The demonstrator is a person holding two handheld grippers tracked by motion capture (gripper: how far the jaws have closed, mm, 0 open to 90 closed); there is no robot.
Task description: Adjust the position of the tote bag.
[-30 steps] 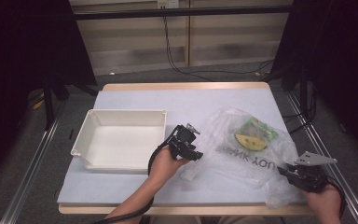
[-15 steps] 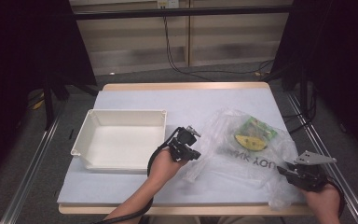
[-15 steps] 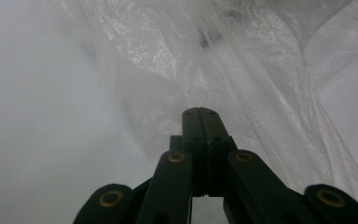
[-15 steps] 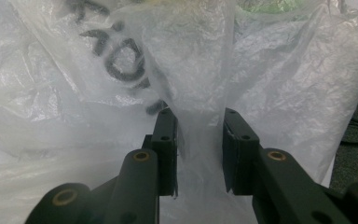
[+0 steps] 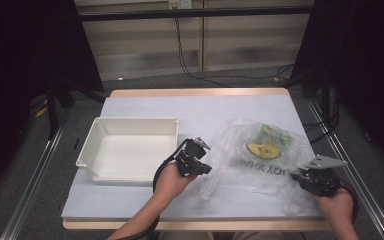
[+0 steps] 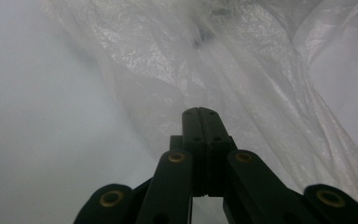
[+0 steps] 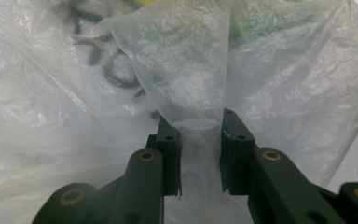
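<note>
High view first: we see a clear plastic bag lying crumpled on the right half of the worktop, with green and yellow printing and dark lettering on it. Our left claw sits at the bag's left edge; in the left gripper view its jaws are fully closed, pressed together against the film, though we cannot tell whether any film is caught between them. Our right claw is at the bag's right side, near the worktop's right edge, and grips a bunched fold of the bag between its jaws. A white tray stands on the left half, just beside the left claw.
</note>
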